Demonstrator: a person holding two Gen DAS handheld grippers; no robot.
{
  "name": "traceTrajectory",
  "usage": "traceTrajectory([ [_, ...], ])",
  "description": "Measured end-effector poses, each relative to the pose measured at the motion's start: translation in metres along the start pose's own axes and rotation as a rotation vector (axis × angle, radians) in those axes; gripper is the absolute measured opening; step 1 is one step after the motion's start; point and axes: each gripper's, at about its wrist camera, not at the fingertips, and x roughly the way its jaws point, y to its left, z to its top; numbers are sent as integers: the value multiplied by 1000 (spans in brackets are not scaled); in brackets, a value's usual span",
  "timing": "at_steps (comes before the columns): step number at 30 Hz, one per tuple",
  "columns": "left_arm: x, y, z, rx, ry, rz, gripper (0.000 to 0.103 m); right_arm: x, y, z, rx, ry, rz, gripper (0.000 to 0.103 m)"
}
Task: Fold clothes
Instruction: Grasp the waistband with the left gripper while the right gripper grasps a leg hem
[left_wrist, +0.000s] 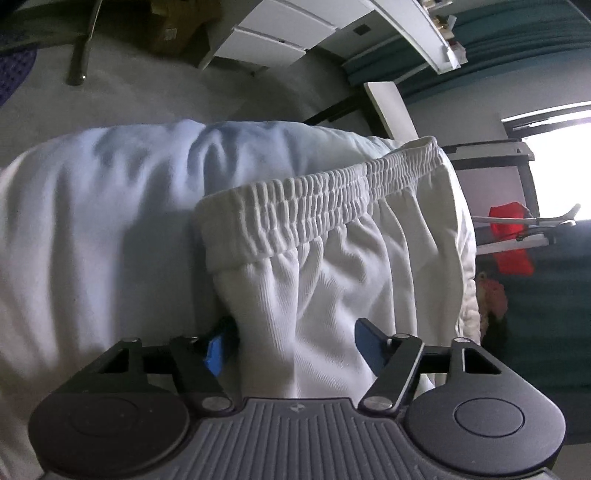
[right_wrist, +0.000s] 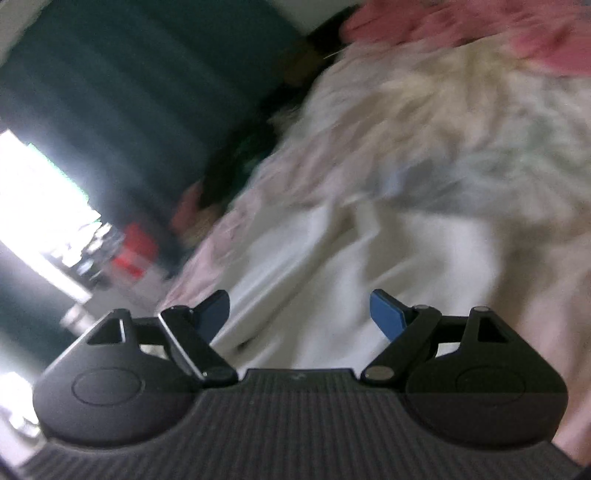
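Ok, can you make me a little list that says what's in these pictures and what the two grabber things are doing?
Garment: white ribbed-knit shorts with gathered elastic waistband, draped over a white cloth heap
Left gripper: blue fingers either side of a fold of the shorts; whether they press on it cannot be told
Right gripper: fingers apart, nothing between them, above crumpled white fabric
Right view: blurred
Background: pink fabric, red object
Folding: not yet done
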Motion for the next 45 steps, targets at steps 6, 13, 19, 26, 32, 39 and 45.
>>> traceTrajectory([
  [6,-10,-7,-3,56,-53,-50,46,11,-52,-1,218,34,-144,66],
  [13,-20,-5,-8,104,-73,-94,42,17,-66,-7,268,24,-282,56],
  [19,25,2,-1,53,139,-57,47,30,-88,-9,374,28,-300,56],
  [26,33,3,-2,37,136,-56,43,59,-66,-2,290,-26,-279,12],
  [32,18,4,-3,20,86,-140,9,53,-30,0,102,-132,-255,6],
  [39,-35,-11,-3,74,-32,-288,6,4,-26,15,113,-243,-171,5],
  [45,-45,-77,17,135,-138,-392,6,10,27,46,-19,-294,-106,5],
])
